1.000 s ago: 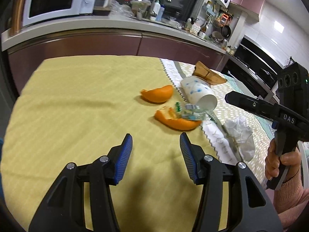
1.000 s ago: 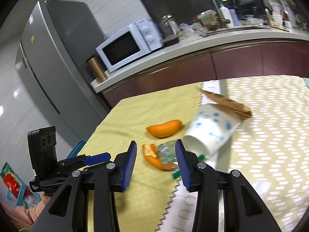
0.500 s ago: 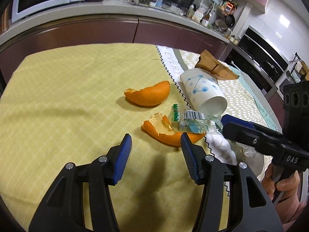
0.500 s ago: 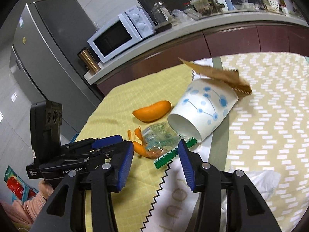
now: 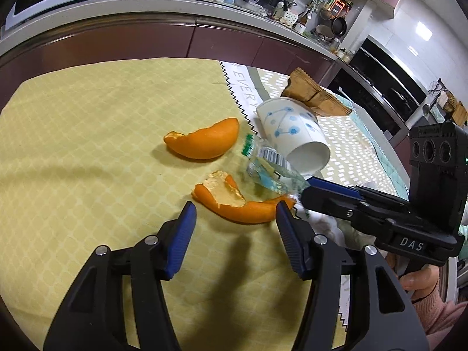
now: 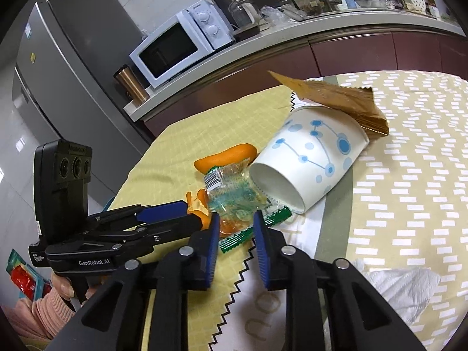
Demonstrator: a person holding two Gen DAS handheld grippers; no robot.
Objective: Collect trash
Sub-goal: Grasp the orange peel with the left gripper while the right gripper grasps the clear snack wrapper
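Trash lies on a yellow tablecloth (image 5: 73,152). A curled orange peel (image 5: 239,204) lies just ahead of my open left gripper (image 5: 234,212), between its fingertips. A second orange peel (image 5: 204,142) lies further off. A clear plastic wrapper with a green edge (image 6: 234,201) rests on the near peel, and my open right gripper (image 6: 235,222) has its fingers on either side of the wrapper's near end. A white paper cup with blue dots (image 6: 310,163) lies on its side behind the wrapper. A brown paper wrapper (image 6: 342,99) lies behind the cup.
A crumpled white tissue (image 6: 403,289) lies on the patterned cloth at the right. A kitchen counter (image 6: 263,46) with a microwave (image 6: 175,46) runs behind the table. A grey fridge (image 6: 58,67) stands at the left.
Both grippers have moved forward toward the trash. The left now reaches the curled peel, the right has closed in around the clear wrapper's end. Both remain open.
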